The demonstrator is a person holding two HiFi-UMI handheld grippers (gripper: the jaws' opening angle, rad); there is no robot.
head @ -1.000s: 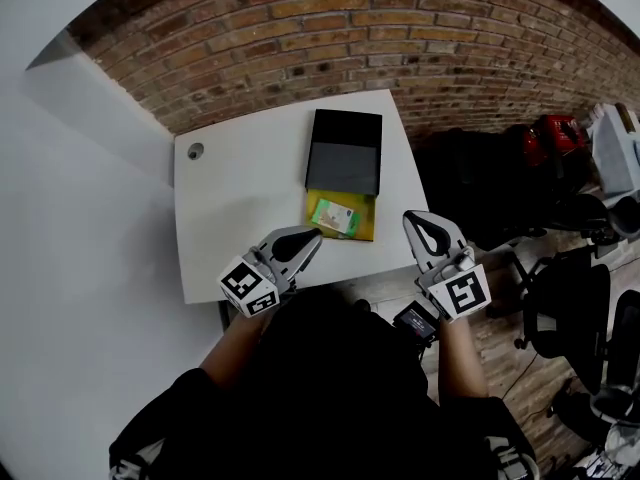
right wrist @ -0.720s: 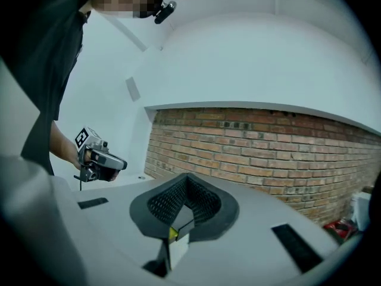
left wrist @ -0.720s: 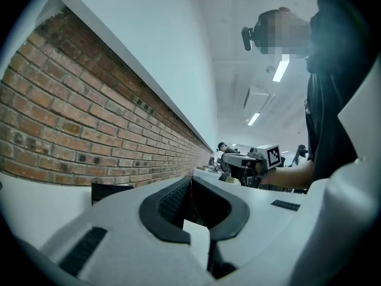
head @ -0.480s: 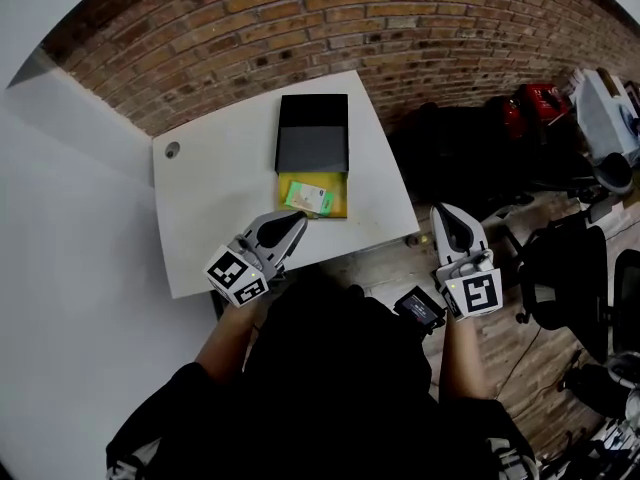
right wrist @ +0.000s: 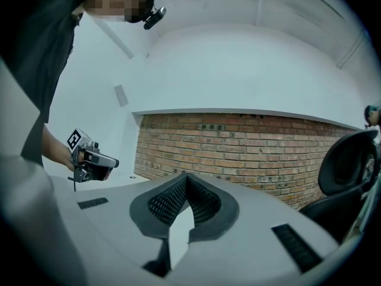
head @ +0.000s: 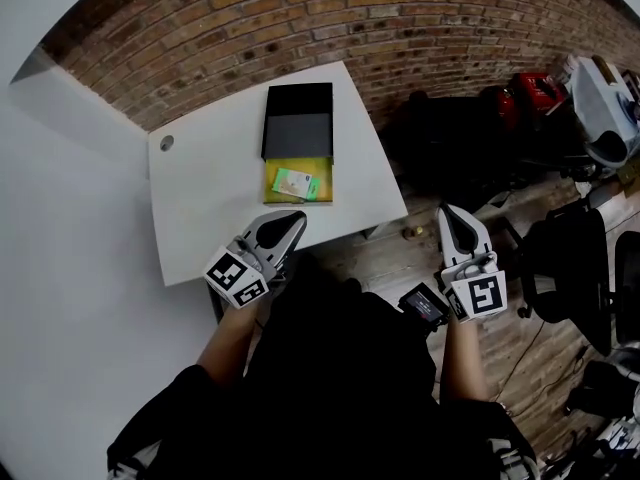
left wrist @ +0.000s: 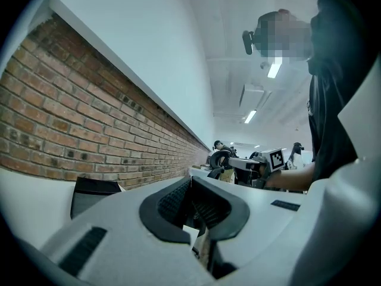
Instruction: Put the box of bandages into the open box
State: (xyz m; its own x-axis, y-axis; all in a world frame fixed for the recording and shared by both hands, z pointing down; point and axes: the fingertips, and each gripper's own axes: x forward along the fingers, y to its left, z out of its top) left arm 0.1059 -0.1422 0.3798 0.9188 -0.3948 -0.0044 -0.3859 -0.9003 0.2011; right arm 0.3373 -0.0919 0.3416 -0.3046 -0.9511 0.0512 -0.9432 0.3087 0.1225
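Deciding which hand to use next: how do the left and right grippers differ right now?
Place: the left gripper is over the table's near edge, the right gripper off the table above the wooden floor. Aim: the left points at the open box, the right past the table's side toward the brick wall. Both are shut and empty.

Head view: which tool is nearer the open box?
The left tool, at the white table's near edge by the open box; the right tool is off the table, over wooden floor.

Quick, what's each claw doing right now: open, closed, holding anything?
Left claw: closed, holding nothing.
Right claw: closed, holding nothing.
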